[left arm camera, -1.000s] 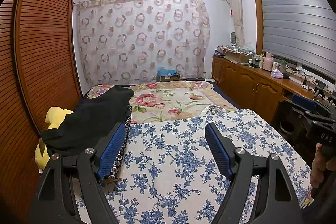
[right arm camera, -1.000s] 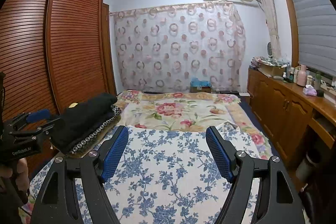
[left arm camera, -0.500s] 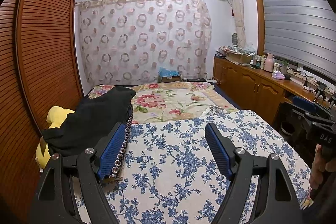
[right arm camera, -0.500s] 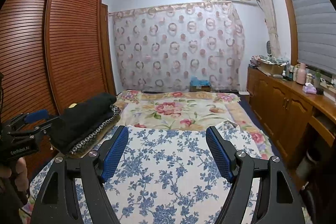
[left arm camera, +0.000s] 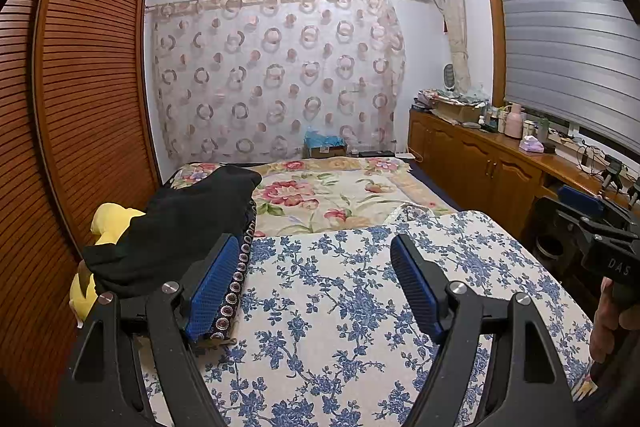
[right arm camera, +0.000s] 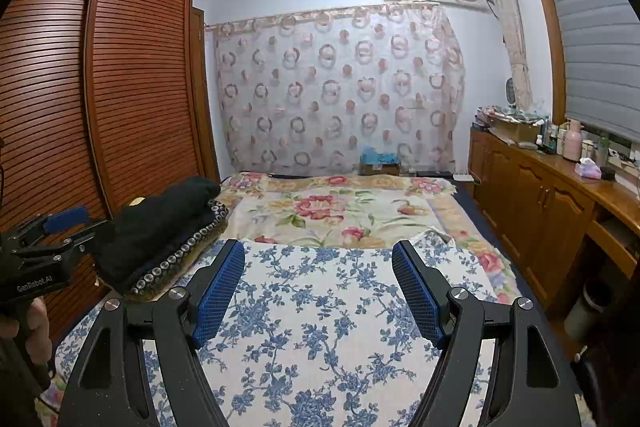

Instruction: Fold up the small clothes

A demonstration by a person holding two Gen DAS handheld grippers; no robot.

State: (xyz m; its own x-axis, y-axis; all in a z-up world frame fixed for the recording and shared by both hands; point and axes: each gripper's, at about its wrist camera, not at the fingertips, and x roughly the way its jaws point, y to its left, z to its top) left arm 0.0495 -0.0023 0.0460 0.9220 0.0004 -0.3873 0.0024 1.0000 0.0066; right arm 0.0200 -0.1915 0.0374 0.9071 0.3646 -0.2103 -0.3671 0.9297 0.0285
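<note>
— Where are the clothes?

— The black garment (left arm camera: 176, 227) lies bunched at the left edge of the bed (left arm camera: 340, 299), draped over something yellow (left arm camera: 108, 219), beside the wardrobe (left arm camera: 88, 99). The left tool (left arm camera: 316, 283) and right tool (right arm camera: 318, 285) both hang released over the blue-flowered cover, grasping nothing.

— What might go wrong?

— I'd guess a pinch on that heap gathers several layers at once, or drags the beaded trim (left arm camera: 236, 283) along.

— Any change from a second ago?

— Hardly; both tools sit as they did, jaws equally wide.
</note>
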